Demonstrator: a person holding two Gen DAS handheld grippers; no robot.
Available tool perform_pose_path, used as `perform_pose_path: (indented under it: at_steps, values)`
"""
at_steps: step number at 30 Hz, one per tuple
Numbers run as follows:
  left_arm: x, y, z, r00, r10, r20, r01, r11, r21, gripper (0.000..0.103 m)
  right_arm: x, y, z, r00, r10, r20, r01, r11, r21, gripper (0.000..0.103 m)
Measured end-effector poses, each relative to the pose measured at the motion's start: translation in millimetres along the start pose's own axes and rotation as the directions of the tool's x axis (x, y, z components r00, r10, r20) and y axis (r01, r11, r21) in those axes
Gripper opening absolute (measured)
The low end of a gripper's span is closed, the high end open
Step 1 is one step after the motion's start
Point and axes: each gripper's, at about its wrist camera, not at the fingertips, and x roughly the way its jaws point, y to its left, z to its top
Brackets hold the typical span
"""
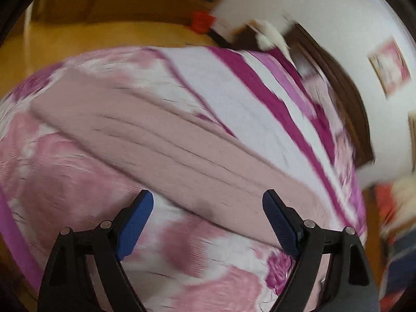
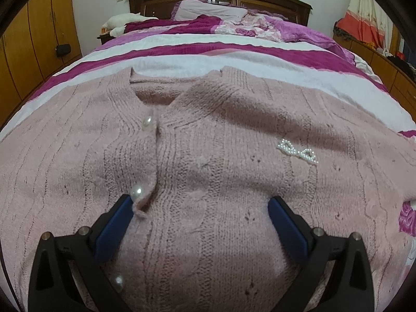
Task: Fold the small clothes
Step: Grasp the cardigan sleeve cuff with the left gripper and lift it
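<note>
Bed (image 2: 234,49) filled view, striped cover under everything. Pink cardigan (image 2: 208,156) lay flat, front up, neckline at 12 o'clock, long axis 6 to 12. Right gripper (image 2: 200,208) sat over button band, fingers spread, nothing gripped. Left gripper (image 1: 208,202) blurred, fingers apart, empty, sleeve (image 1: 156,143) running 10 to 4 just ahead. Right looked nearer body.

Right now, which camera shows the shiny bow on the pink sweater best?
The right wrist view: there the pearl bow sits sharp on the spread-out pink cardigan, right of the pearl buttons. The left wrist view is blurred and shows only a stretch of the cardigan, with no bow visible.
</note>
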Motion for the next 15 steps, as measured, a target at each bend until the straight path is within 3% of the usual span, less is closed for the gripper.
perform_pose_path:
  at_steps: [5,8,11,12,13,15]
  values:
    - [-20,71,25,0.995,0.038,0.092,-0.023,0.987,-0.160,0.065,0,-1,0,1.000,0.002,0.000,-0.002,1.000,0.001,0.103]
    - [-17,95,32,0.992,0.049,0.113,-0.027,0.982,-0.189,0.056,0,0,0,1.000,0.002,-0.001,-0.002,1.000,0.001,0.103]
    - [-15,117,38,0.988,0.023,0.151,0.013,0.974,-0.228,0.047,0,-1,0,1.000,0.002,-0.002,-0.002,1.000,0.000,0.103]
    - [-14,122,40,0.985,0.031,0.171,0.010,0.972,-0.233,0.039,0,-1,0,1.000,0.002,-0.002,-0.002,1.000,0.001,0.103]
    - [-14,123,42,0.982,0.059,0.182,-0.017,0.975,-0.223,0.023,0,-1,0,1.000,0.003,-0.001,-0.003,1.000,0.001,0.103]
    - [-7,124,46,0.972,0.148,0.182,-0.114,0.976,-0.186,0.003,1,-1,0,1.000,0.003,-0.002,-0.003,1.000,0.001,0.103]
